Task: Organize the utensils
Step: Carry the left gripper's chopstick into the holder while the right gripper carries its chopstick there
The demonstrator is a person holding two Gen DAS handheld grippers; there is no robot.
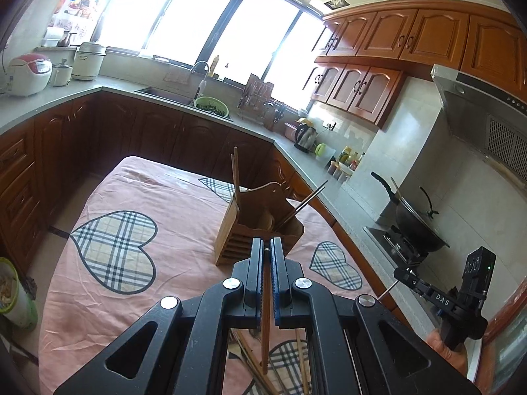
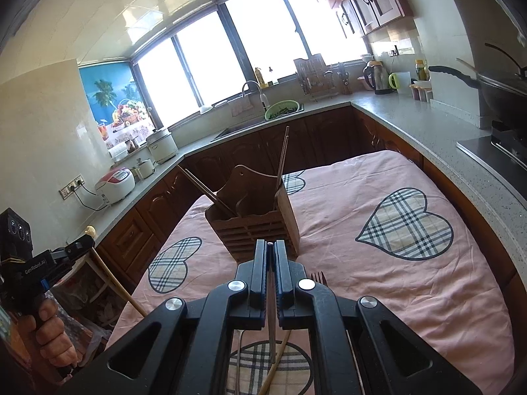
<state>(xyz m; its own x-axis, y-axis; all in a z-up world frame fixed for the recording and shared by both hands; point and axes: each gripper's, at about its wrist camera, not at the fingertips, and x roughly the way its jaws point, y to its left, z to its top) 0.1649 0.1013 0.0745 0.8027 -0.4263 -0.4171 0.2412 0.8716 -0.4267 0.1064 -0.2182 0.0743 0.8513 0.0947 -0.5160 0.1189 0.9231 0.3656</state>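
Kitchen, pink heart-print cloth on worktop [image 2: 411, 296]. Holder [image 2: 260, 220] mid-worktop, chopsticks inside. Left tool [image 1: 267, 250] clamps wooden chopstick [image 1: 265, 322]; right tool [image 2: 270, 243] clamps dark chopstick [image 2: 272, 326]. Sticks light, stiff, slippery; grip mid-shaft. Fork [image 2: 318, 278] near edge.

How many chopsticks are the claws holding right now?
2. A light wooden chopstick is clamped in the left claw; a darker chopstick is clamped in the right claw. More utensils lie on the cloth beneath, partly hidden.
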